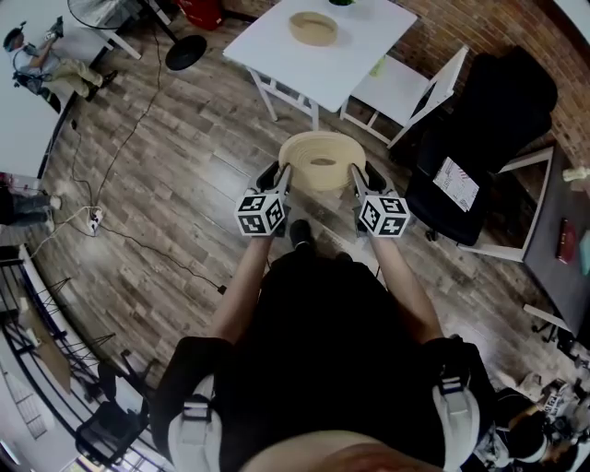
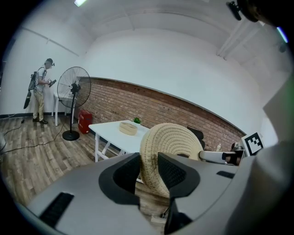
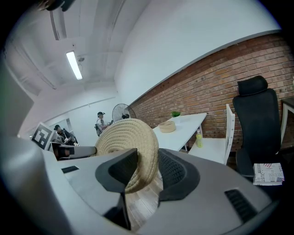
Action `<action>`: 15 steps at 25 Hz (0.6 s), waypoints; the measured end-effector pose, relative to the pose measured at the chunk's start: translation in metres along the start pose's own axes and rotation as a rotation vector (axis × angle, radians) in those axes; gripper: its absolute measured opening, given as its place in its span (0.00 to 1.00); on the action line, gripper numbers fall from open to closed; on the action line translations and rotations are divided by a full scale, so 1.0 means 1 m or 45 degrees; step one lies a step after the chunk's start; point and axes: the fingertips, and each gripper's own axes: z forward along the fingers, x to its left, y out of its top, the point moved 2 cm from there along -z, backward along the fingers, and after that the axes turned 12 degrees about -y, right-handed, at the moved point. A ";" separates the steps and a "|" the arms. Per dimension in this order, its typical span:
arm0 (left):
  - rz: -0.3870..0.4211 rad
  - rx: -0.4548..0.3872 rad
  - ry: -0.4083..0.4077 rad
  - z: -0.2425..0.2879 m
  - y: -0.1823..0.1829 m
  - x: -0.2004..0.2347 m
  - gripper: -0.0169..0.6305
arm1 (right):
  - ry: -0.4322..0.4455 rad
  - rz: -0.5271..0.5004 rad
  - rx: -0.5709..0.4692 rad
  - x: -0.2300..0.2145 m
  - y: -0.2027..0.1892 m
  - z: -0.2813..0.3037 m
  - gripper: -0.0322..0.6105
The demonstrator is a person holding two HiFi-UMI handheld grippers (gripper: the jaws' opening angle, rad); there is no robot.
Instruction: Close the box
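A round woven lid (image 1: 322, 160) hangs in the air in front of me, held between both grippers above the wooden floor. My left gripper (image 1: 281, 175) is shut on its left rim, and my right gripper (image 1: 358, 175) is shut on its right rim. In the left gripper view the lid (image 2: 172, 142) stands on edge between the jaws of the left gripper (image 2: 149, 167). In the right gripper view the lid (image 3: 124, 137) sits the same way in the right gripper (image 3: 147, 167). The open woven box (image 1: 313, 28) stands on the white table (image 1: 369, 37) farther ahead.
A white chair (image 1: 410, 88) stands right of the table, with a black office chair (image 1: 489, 120) beyond it. A standing fan (image 2: 73, 87) and a person (image 2: 41, 89) are at the far left. Cables (image 1: 120, 230) run over the floor at left.
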 end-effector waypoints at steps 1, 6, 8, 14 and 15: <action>0.002 0.002 -0.005 0.000 0.002 0.005 0.23 | -0.004 0.002 -0.002 0.003 0.000 0.003 0.27; 0.015 0.002 -0.031 0.003 0.014 0.031 0.23 | -0.022 0.003 -0.018 0.020 0.005 0.023 0.27; 0.019 0.005 -0.041 0.004 0.020 0.041 0.23 | -0.033 0.005 -0.022 0.027 0.008 0.031 0.27; 0.028 0.015 -0.073 0.012 0.034 0.068 0.23 | -0.060 0.011 -0.026 0.040 0.014 0.054 0.27; 0.029 0.018 -0.077 0.014 0.036 0.072 0.23 | -0.064 0.013 -0.026 0.042 0.015 0.058 0.27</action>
